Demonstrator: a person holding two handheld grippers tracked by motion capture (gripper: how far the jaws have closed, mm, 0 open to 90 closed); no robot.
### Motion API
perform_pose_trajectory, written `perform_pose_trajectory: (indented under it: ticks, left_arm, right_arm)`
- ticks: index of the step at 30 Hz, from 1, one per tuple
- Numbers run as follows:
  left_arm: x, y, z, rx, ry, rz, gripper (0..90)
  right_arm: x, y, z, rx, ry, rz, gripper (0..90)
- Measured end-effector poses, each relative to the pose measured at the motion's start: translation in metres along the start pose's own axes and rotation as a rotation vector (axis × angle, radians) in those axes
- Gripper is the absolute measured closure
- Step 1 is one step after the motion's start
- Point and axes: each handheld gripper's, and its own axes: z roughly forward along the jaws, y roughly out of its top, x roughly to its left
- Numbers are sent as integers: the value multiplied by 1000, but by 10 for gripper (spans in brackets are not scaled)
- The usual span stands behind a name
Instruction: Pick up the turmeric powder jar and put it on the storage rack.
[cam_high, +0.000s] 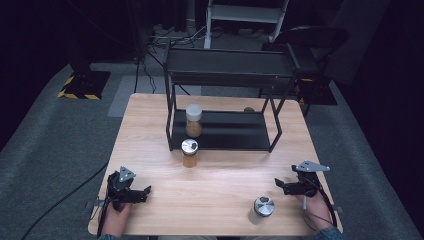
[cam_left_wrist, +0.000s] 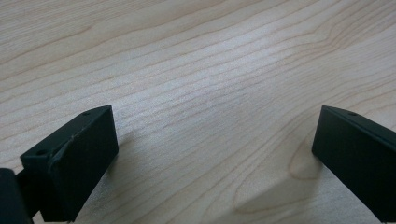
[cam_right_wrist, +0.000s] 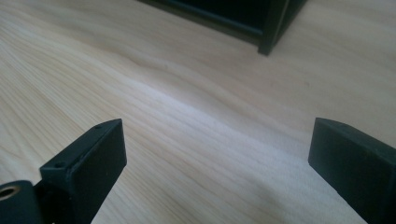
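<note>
A black two-tier rack (cam_high: 272, 131) stands at the back of the wooden table (cam_high: 150, 120). On its lower shelf is a jar with a white lid (cam_high: 194, 120). A second jar with a metal lid (cam_high: 190, 152) stands just in front of the rack. A third jar with a metal lid (cam_high: 263, 207) sits near the front edge. My left gripper (cam_high: 147, 192) rests open at the front left, its jaws wide over bare wood (cam_left_wrist: 215, 140). My right gripper (cam_high: 278, 184) is open at the front right, just right of the third jar, with nothing between its jaws (cam_right_wrist: 219, 154).
The rack's front leg (cam_right_wrist: 275, 28) shows ahead of the right gripper. Beyond the table are a dark chair (cam_high: 315, 40), a metal frame (cam_high: 245, 15) and cables on grey carpet. Bare wood lies between the two grippers.
</note>
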Motion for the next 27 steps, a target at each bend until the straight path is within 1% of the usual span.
perform_pose_trajectory:
  ticks: [3, 4, 5, 10, 14, 17, 20, 25, 27]
  left_arm:
    - [0, 0, 0, 0, 0, 0, 2]
    - [0, 0, 0, 0, 0, 0, 2]
    - [0, 0, 0, 0, 0, 0, 2]
    - [0, 0, 0, 0, 0, 0, 2]
    - [0, 0, 0, 0, 0, 0, 2]
    - [0, 0, 0, 0, 0, 1, 2]
    - [0, 0, 0, 0, 0, 1, 2]
    - [0, 0, 0, 0, 0, 0, 2]
    - [0, 0, 0, 0, 0, 1, 2]
  right_arm:
    - [4, 9, -8, -27, 14, -4, 41]
    - [7, 15, -12, -43, 19, -15, 41]
    - [7, 15, -12, -43, 19, -15, 41]
    - [16, 29, -22, -73, 23, -35, 41]
    - [21, 40, -28, -86, 23, -42, 41]
    - [27, 47, -33, -96, 14, -53, 38]
    - [30, 54, -38, -109, 19, -59, 38]
    - [39, 71, -46, -126, 25, -83, 37]
    - [43, 78, -48, -124, 15, -90, 37]
